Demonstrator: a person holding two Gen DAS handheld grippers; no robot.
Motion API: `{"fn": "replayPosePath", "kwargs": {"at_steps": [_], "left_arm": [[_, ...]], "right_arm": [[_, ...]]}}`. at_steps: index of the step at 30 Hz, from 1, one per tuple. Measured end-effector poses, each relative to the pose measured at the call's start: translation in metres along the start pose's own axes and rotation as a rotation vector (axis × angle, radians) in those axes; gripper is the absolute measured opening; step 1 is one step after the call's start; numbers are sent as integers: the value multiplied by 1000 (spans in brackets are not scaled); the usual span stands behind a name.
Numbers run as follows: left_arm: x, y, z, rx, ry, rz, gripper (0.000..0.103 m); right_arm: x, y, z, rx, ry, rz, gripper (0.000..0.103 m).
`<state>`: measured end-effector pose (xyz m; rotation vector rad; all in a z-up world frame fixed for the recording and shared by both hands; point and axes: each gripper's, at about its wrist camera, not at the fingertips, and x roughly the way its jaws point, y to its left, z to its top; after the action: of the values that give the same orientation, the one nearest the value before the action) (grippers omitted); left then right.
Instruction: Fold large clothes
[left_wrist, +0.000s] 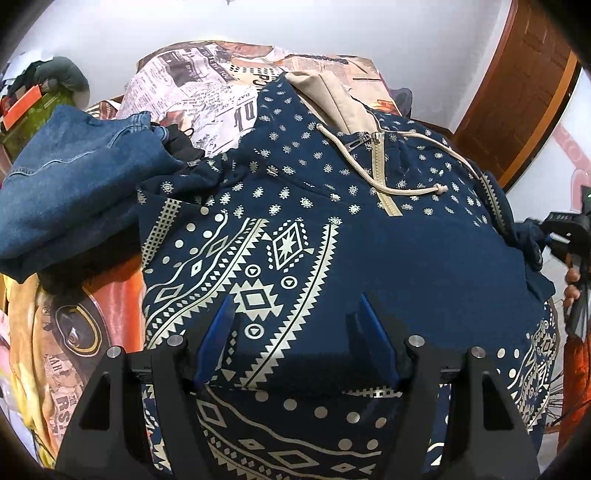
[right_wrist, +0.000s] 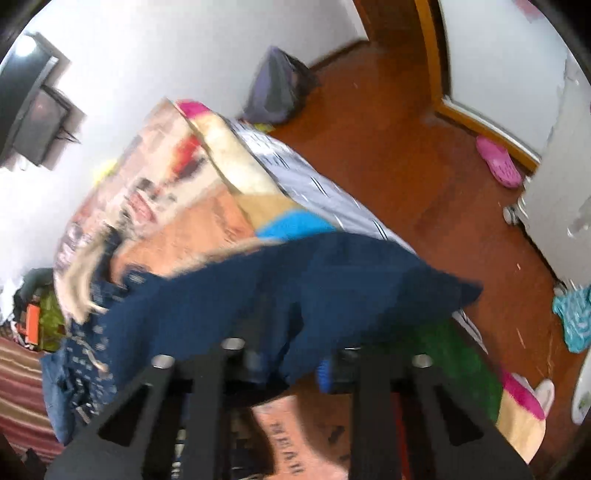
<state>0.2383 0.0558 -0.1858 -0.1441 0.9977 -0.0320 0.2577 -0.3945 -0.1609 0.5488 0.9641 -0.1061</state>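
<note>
Across the bed (left_wrist: 207, 88) lies the navy patterned hoodie (left_wrist: 332, 236), front up. My left gripper (left_wrist: 295, 321) stands open above its lower front, holding nothing. My right gripper (right_wrist: 291, 365) is pinched on a navy side fold. I judge: carry that fold inward flat, keeping tension even.

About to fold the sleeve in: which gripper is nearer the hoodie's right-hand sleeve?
Right. The right gripper is closed on the navy sleeve at the hoodie's edge. The left gripper hovers open over the patterned front panel, away from it.
</note>
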Motion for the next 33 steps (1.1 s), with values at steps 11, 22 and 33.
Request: {"fn": "replayPosePath", "kwargs": {"at_steps": [11,22,33], "left_arm": [[-21,11,-3,-13,-39,-3,68],[-55,26,-17,-1,-95,-1,68],[-65,52,-37,-45,-79,24,68]], "right_arm": [[-108,112,-4,-341,-229,169,8],[-90,218,-64,-555,-24,377,8],[12,235,-185,-802,404,243,8]]}}
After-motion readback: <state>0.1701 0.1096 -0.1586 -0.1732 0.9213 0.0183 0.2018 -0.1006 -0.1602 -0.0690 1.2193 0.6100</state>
